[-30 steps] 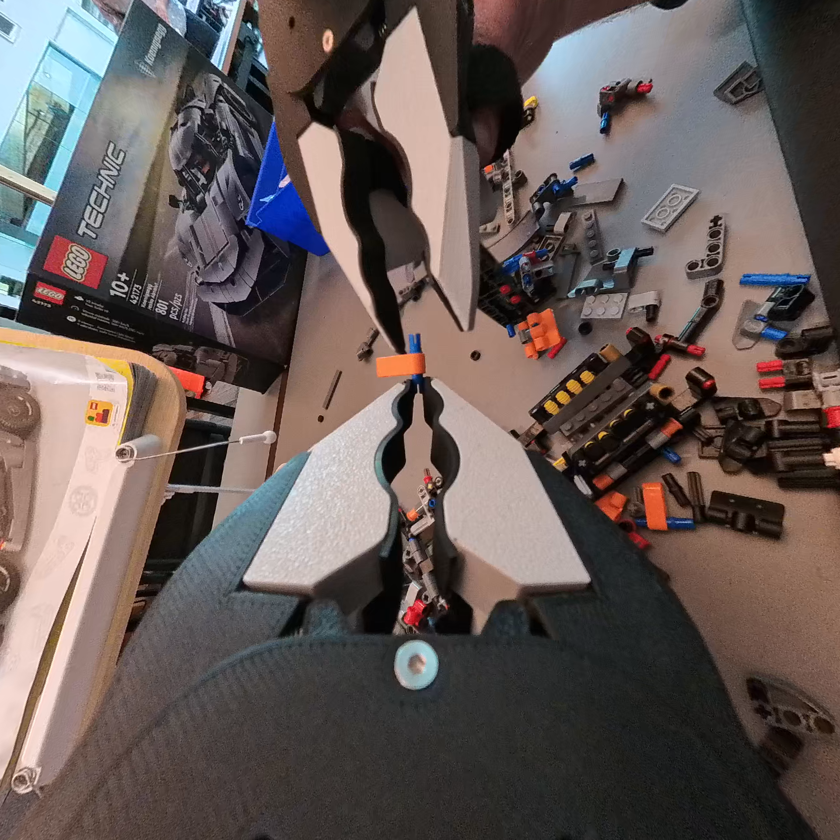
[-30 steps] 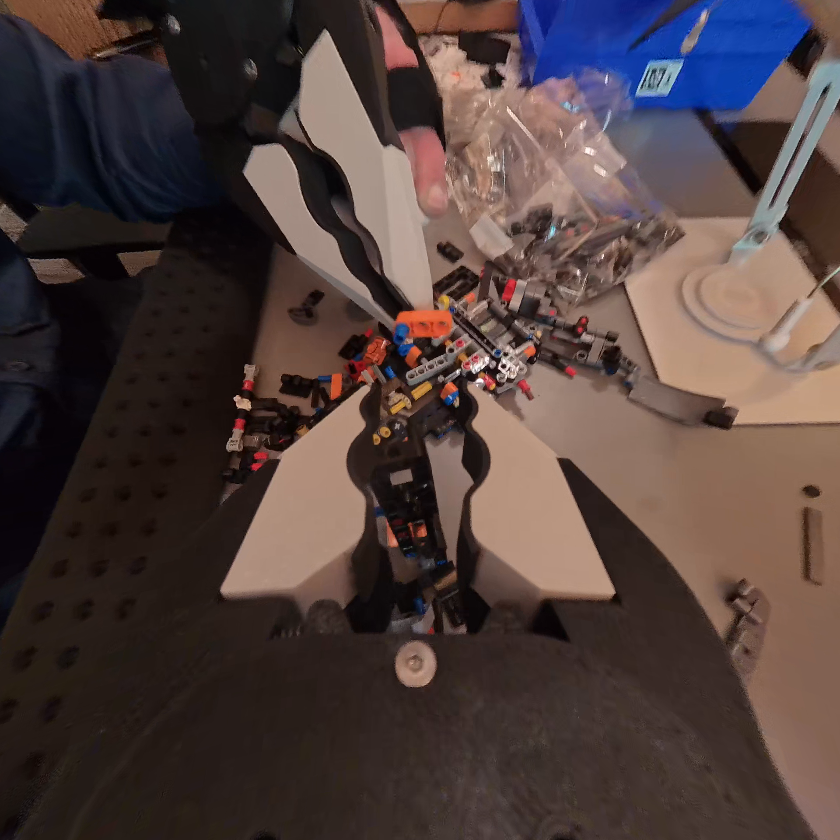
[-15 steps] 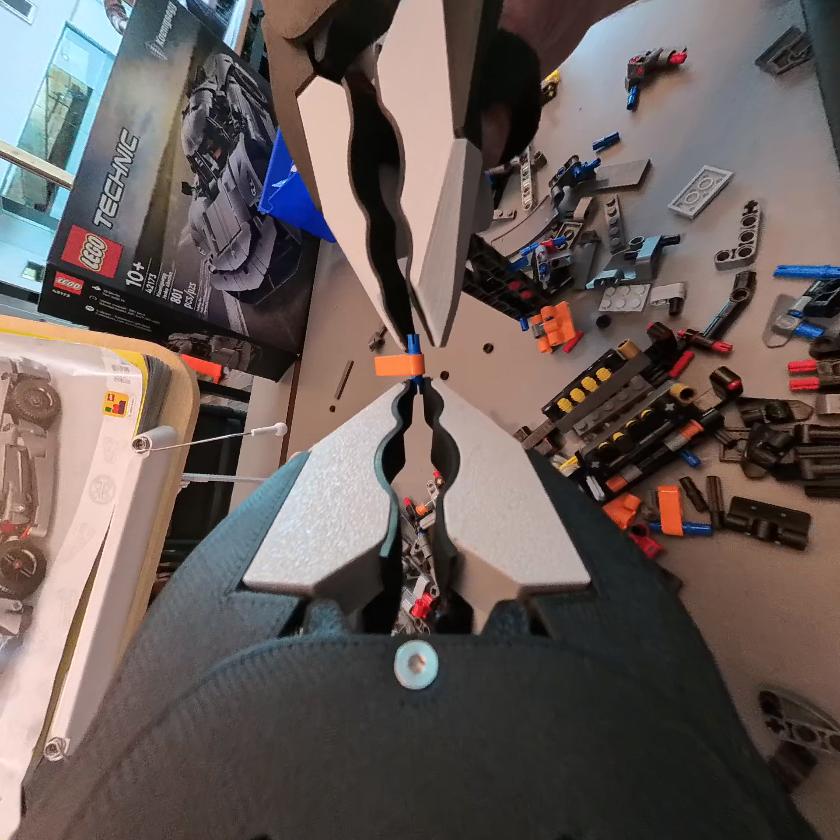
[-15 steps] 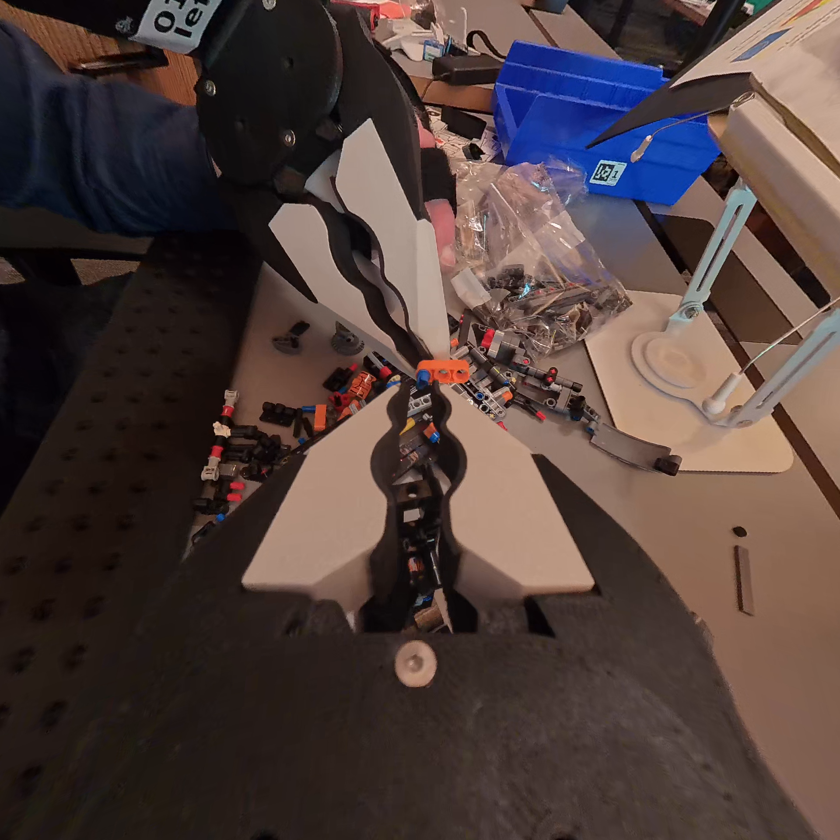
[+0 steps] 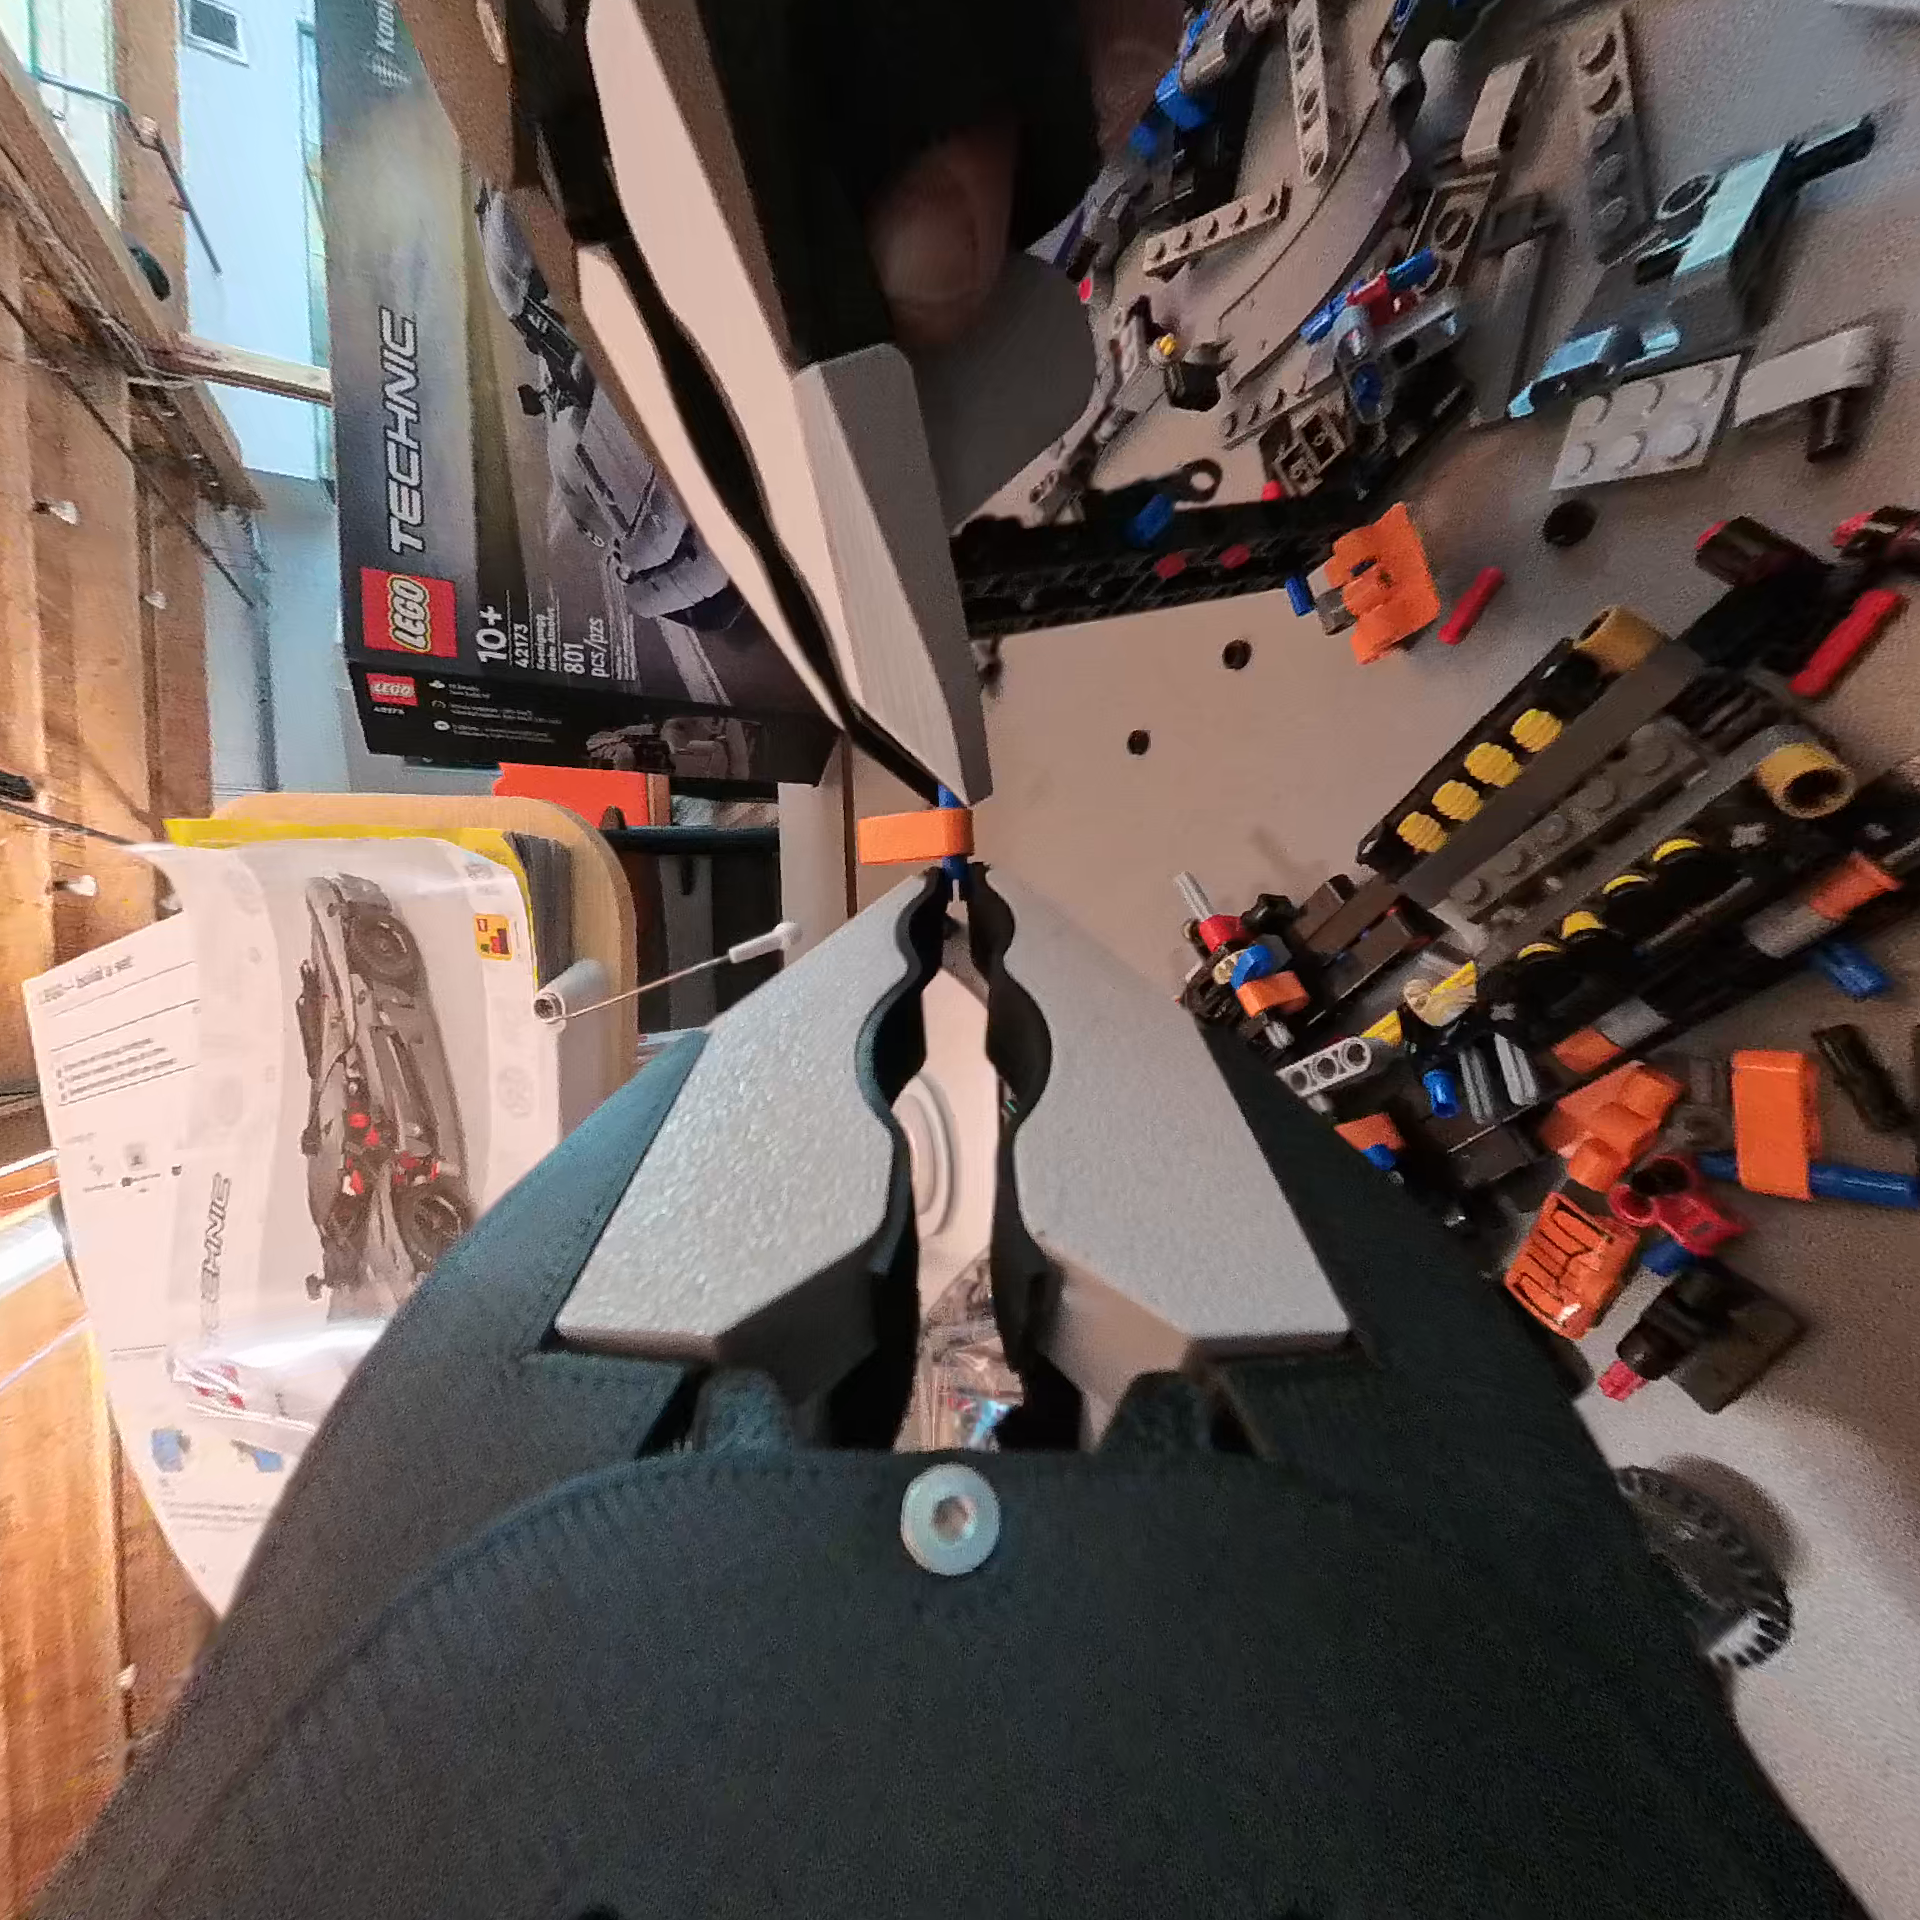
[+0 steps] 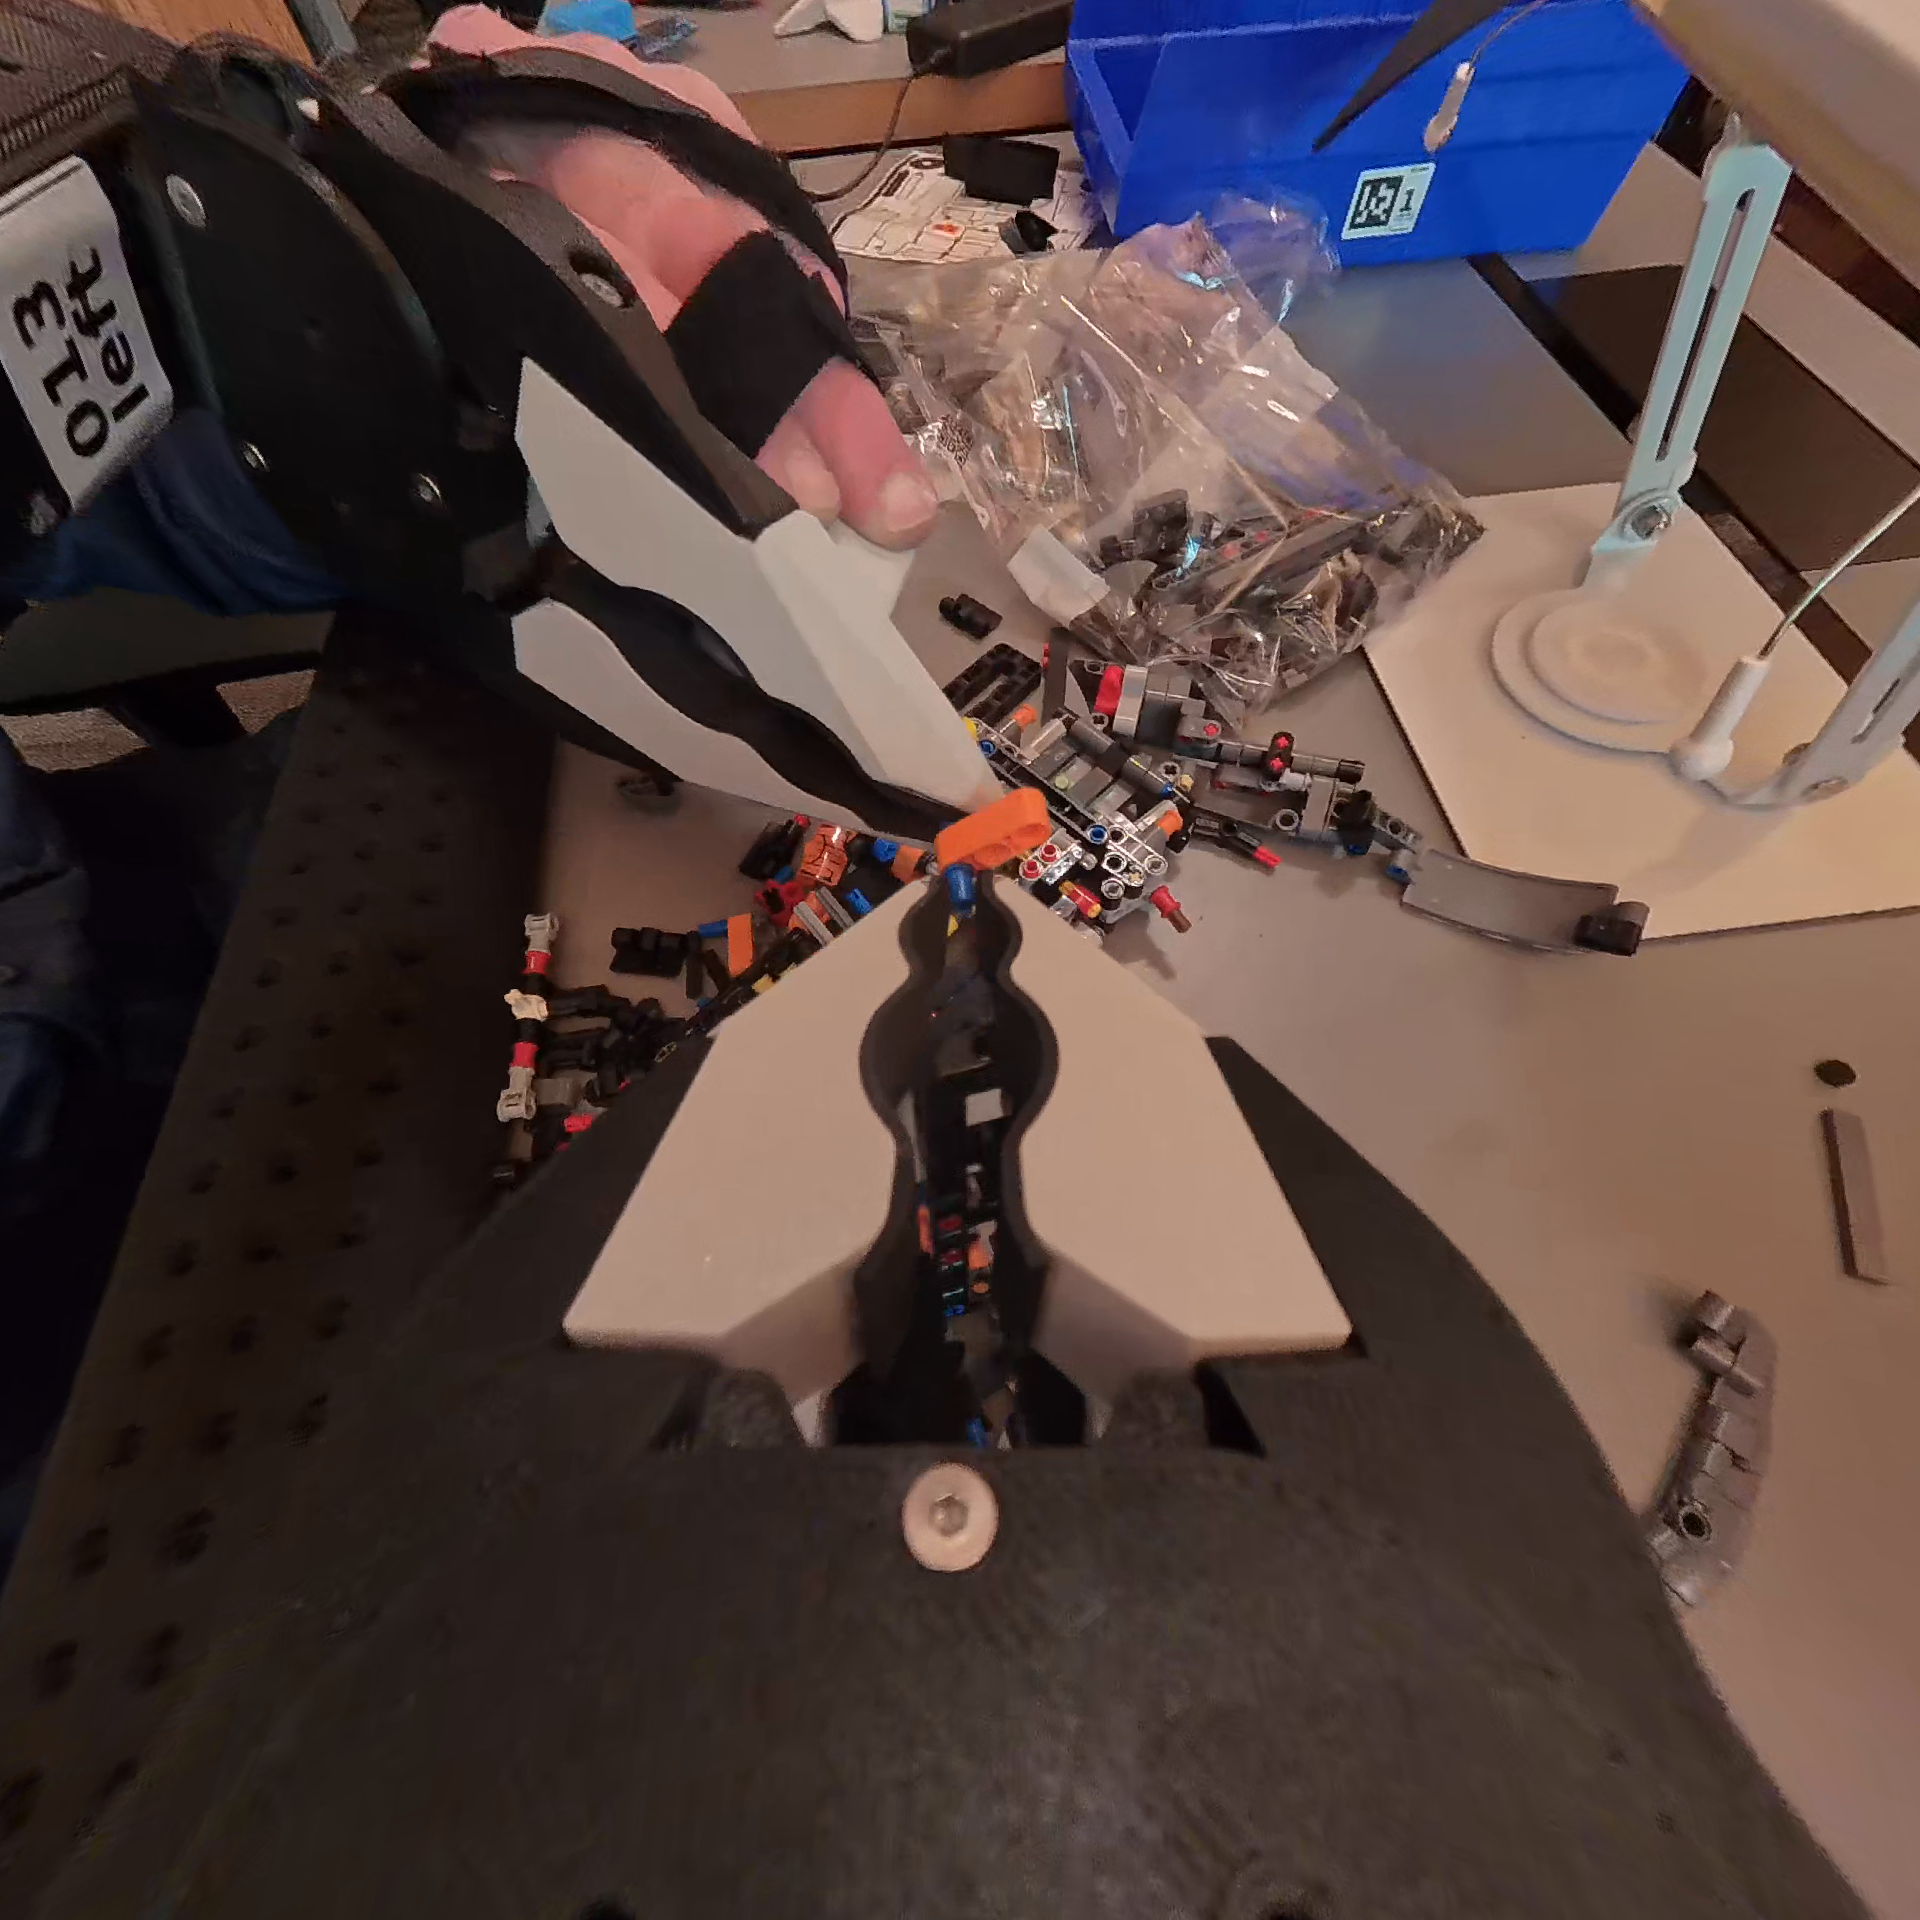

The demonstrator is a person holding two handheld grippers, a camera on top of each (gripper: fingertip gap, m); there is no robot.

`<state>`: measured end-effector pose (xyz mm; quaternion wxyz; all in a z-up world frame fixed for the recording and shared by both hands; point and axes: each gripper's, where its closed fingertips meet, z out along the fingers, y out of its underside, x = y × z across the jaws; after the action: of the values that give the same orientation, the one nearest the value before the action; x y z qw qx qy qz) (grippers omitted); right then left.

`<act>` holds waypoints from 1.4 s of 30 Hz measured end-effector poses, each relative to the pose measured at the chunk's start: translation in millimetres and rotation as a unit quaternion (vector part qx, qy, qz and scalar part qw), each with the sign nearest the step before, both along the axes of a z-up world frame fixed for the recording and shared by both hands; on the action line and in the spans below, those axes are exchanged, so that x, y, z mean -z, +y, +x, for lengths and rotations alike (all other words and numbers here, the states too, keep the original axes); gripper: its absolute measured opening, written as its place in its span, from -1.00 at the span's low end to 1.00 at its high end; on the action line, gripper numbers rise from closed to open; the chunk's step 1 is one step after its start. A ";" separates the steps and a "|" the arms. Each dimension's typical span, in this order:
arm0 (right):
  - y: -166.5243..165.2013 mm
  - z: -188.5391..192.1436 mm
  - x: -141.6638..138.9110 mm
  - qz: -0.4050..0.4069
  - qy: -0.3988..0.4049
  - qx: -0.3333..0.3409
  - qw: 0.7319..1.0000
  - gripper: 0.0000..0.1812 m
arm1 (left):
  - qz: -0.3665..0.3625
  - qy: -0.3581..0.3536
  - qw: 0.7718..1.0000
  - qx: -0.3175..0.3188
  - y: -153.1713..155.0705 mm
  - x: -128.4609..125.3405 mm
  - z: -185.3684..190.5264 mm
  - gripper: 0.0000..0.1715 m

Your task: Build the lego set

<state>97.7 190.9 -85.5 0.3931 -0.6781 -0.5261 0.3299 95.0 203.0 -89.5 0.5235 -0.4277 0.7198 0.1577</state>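
A small orange beam [image 5: 914,836] with a blue pin [image 5: 954,873] through it is held in the air between both grippers. My left gripper [image 5: 956,883] is shut on one end of the pin. My right gripper [image 6: 961,896] is shut on the other end of the blue pin [image 6: 956,883], just below the orange beam [image 6: 992,836]. Each gripper shows in the other's view, coming in tip to tip: the right gripper [image 5: 948,795] and the left gripper [image 6: 977,802]. A part-built chassis [image 6: 1143,790] lies on the table behind them.
Loose parts [image 5: 1558,987] are spread over the grey table [image 6: 1455,1091]. A clear bag of parts [image 6: 1143,468] and a blue bin [image 6: 1351,125] lie farther back. The set's box [image 5: 499,468] and an instruction booklet [image 5: 312,1091] on a stand are at the left. A black perforated board [image 6: 312,987] borders the table. Left and right tips are no more than a few centimetres apart.
My right gripper was open around the pin a second ago and has closed on it. Both grippers have stayed tip to tip and turned together, and the views have shifted.
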 end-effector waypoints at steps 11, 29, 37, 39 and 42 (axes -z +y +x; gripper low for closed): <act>-7.4 -1.8 3.2 0.004 -0.008 -0.020 1.000 -0.99 | -0.090 -0.059 0.994 0.028 -6.1 -1.7 5.4 -0.57; -24.1 -7.3 6.2 0.054 -0.036 -0.056 0.996 -0.99 | -0.084 -0.020 0.994 0.065 -25.4 -0.2 1.6 -0.75; -3.6 50.1 -0.9 0.040 -0.029 0.014 0.999 -0.99 | -0.136 -0.049 0.989 0.030 -3.3 -9.5 -32.0 -0.75; -2.8 55.2 13.0 0.014 -0.061 0.017 0.998 -0.99 | -0.147 -0.042 0.987 0.045 -11.5 1.3 -17.9 -0.75; -8.2 67.7 46.5 -0.006 -0.157 0.009 0.988 -0.99 | -0.156 -0.011 0.986 0.062 -22.2 25.2 3.5 -0.75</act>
<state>165.4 182.7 -132.0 0.3042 -0.7284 -0.5735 0.2190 98.6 180.8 -114.7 0.4673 -0.4603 0.7548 0.0063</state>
